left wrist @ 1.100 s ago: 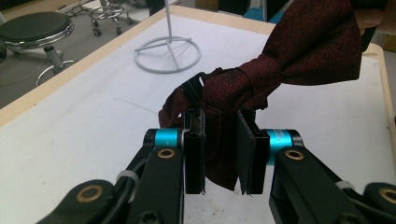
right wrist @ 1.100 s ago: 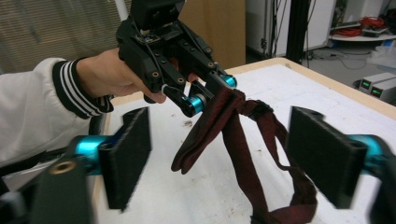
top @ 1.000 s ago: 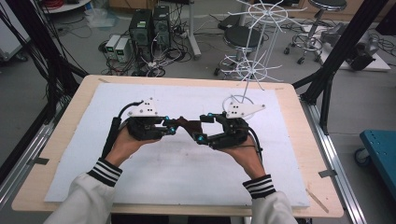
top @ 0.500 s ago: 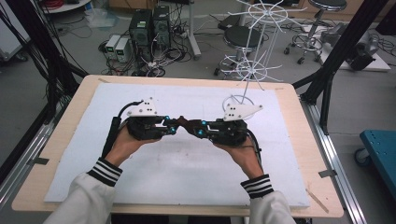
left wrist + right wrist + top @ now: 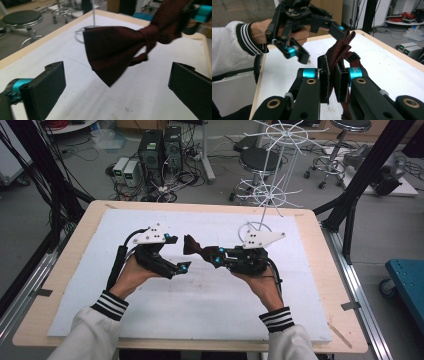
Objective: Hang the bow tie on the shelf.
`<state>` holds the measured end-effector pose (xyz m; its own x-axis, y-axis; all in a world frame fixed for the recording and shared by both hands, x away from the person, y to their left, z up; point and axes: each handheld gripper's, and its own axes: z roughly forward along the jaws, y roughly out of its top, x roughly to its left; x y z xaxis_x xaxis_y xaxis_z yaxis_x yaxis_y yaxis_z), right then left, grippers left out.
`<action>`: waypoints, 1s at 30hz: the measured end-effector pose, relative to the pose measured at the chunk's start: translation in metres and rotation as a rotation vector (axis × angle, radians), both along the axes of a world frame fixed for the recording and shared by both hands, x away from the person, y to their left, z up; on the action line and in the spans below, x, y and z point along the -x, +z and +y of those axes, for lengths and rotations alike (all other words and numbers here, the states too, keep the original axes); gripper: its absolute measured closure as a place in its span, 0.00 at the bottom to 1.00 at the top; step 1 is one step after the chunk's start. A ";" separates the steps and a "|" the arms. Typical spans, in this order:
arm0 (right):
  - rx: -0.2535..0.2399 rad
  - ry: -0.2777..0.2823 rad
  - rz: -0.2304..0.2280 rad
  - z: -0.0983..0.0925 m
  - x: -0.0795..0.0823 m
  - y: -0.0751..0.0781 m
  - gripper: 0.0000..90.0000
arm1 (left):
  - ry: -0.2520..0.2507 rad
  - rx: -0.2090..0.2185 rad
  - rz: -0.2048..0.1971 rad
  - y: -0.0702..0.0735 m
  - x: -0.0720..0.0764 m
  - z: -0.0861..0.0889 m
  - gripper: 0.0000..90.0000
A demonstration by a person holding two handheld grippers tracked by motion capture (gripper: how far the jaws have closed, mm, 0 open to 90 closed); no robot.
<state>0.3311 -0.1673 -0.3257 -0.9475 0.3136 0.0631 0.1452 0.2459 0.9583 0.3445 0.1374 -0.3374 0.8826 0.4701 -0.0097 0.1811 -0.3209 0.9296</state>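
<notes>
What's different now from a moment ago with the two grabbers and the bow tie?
The left gripper has just opened its jaws and let go of the dark red bow tie. The right gripper, open at first, has clamped shut on it. Both hands and the white wire rack stayed put.

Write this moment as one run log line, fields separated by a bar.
left gripper: jaws just opened, nothing between | right gripper: shut on dark red bow tie | bow tie: held above white mat
</notes>
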 end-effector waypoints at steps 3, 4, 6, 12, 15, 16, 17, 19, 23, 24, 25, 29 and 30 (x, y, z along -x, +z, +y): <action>-0.002 -0.014 0.002 -0.004 0.000 0.001 0.95 | -0.009 0.013 0.002 -0.002 0.001 0.004 0.02; -0.005 -0.017 0.001 -0.005 0.000 0.001 0.95 | 0.000 0.011 -0.003 -0.002 0.002 0.005 0.02; -0.009 -0.027 -0.003 -0.008 0.000 0.002 0.95 | 0.008 0.012 -0.008 -0.003 0.003 0.009 0.02; -0.028 -0.057 -0.013 -0.016 -0.001 0.003 0.95 | 0.035 0.047 -0.024 -0.005 0.006 0.025 0.02; -0.034 -0.074 -0.019 -0.020 -0.003 0.004 0.95 | 0.049 0.058 -0.022 -0.008 0.008 0.033 0.02; -0.035 -0.082 -0.017 -0.021 -0.003 0.004 0.95 | 0.053 0.061 -0.024 -0.009 0.008 0.036 0.02; -0.040 -0.088 -0.016 -0.022 -0.003 0.004 0.95 | 0.056 0.069 -0.022 -0.011 0.009 0.038 0.02; -0.048 -0.101 -0.017 -0.025 -0.004 0.004 0.95 | 0.087 0.082 -0.035 -0.014 0.011 0.046 0.02; -0.062 -0.128 -0.013 -0.032 -0.006 0.004 0.95 | 0.115 0.112 -0.055 -0.021 0.016 0.060 0.02; -0.067 -0.135 -0.015 -0.034 -0.006 0.005 0.95 | 0.118 0.109 -0.058 -0.023 0.017 0.063 0.02; -0.070 -0.140 -0.015 -0.036 -0.006 0.005 0.95 | 0.126 0.111 -0.063 -0.024 0.018 0.066 0.02; -0.087 -0.168 -0.027 -0.044 -0.008 0.009 0.95 | 0.134 0.147 -0.105 -0.031 0.023 0.080 0.02; -0.093 -0.173 -0.029 -0.046 -0.009 0.010 0.95 | 0.134 0.168 -0.112 -0.032 0.025 0.083 0.02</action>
<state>0.3398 -0.2136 -0.3153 -0.8817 0.4662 0.0730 0.1500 0.1303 0.9801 0.3192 0.2209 -0.3695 0.8126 0.5828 -0.0030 0.1040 -0.1399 0.9847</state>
